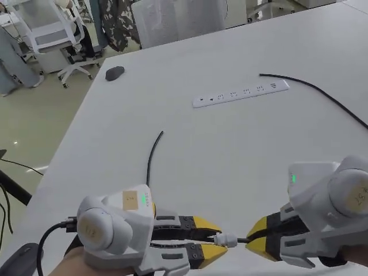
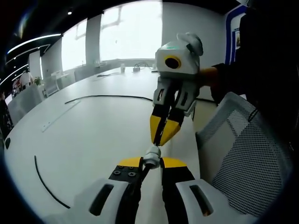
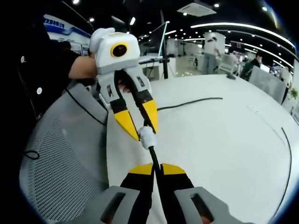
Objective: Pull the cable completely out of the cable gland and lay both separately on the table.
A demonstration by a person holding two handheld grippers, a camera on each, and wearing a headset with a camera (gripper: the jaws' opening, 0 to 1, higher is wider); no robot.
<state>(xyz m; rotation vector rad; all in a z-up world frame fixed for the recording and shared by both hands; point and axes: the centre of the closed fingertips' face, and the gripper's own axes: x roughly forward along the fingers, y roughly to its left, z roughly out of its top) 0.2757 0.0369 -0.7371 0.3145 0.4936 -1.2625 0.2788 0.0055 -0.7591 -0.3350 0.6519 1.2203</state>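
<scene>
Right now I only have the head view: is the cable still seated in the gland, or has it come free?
Observer: Still seated. In the right gripper view the cable runs from the shut right hand-held gripper straight into the white gland, with no gap.
Operator: Is the other one gripping the gland or the cable?
Observer: The gland. The left gripper view shows the left hand-held gripper with a yellow tip on each side of the gland's body.
Operator: What's under the work?
Observer: The table, close to its near edge. A mesh chair stands just past that edge.
</scene>
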